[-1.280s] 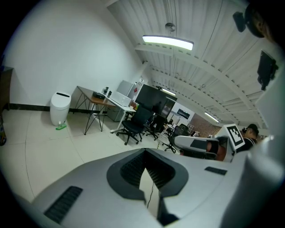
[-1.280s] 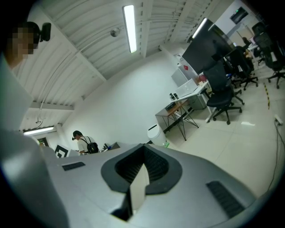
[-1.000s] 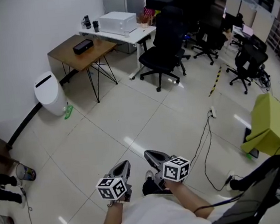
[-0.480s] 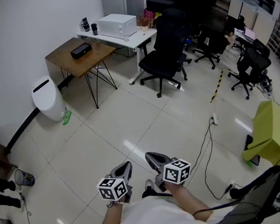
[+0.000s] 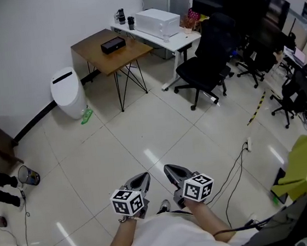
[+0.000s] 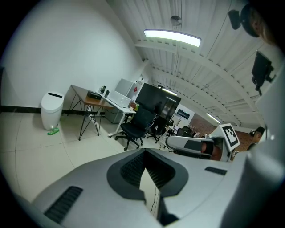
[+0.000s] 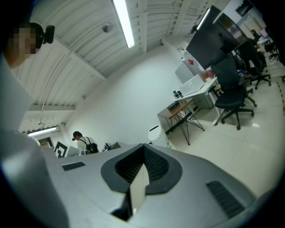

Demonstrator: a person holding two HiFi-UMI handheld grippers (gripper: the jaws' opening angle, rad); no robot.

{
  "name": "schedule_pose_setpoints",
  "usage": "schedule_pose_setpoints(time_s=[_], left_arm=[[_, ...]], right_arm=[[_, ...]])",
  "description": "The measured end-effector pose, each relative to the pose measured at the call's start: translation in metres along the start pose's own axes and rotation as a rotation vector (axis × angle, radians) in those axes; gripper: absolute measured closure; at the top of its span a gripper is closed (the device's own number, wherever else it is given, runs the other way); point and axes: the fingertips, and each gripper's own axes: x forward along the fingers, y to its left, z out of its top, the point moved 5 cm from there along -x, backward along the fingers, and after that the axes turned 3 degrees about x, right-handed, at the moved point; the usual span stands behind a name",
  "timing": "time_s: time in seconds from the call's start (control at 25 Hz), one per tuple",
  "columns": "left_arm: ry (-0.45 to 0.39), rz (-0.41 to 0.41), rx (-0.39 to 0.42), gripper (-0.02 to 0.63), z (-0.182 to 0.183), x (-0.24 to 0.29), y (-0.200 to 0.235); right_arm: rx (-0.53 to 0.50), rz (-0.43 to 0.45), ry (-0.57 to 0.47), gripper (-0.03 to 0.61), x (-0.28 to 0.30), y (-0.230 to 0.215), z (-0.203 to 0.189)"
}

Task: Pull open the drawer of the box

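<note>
Since the earlier head view the scene is shifting rightward in the picture. The wooden table (image 5: 111, 54) and the white bin (image 5: 68, 93) are now sitting further right, while both grippers are keeping their place low in front of the person's body.

The left gripper (image 6: 143, 151) is pointing out over bare floor (image 5: 143, 132) with its jaw tips meeting and nothing between them. The right gripper (image 7: 143, 147) is likewise closed on nothing, its tips together. The two are riding side by side, near each other but not touching, and well apart from any furniture.

The task is not yet getting under way in any visible sense: no drawer is being touched, and the approach is what is left before any pull. The box is probably the small black box (image 5: 112, 44) lying on the wooden table by the wall, far across the floor from the grippers. Whether its drawer is shut is too small to tell. A larger white appliance (image 5: 157, 21) is sitting on the white desk (image 5: 179, 37) just beyond it.

The white bin is standing beside the table with its lid down, so its contents are hidden. A green bottle (image 5: 86, 116) is lying on the floor at its foot. A black office chair (image 5: 207, 66) is standing to the right of the desk.
</note>
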Motion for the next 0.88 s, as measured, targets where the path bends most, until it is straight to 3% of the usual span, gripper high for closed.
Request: schedule_pose_setpoints(time_s=[0.48,0.88], left_arm=[[-0.03,0.012,-0.031,0.611,0.038,0.046,0.021],[-0.01,0.079,-0.078,0.611,0.045,0.056,0.047]], right_arm=[[-0.025,-0.007,0.006,0.592,0.023,-0.037,0.05],[0.029,0.034,0.072,0.592,0.061,-0.05,0.048]])
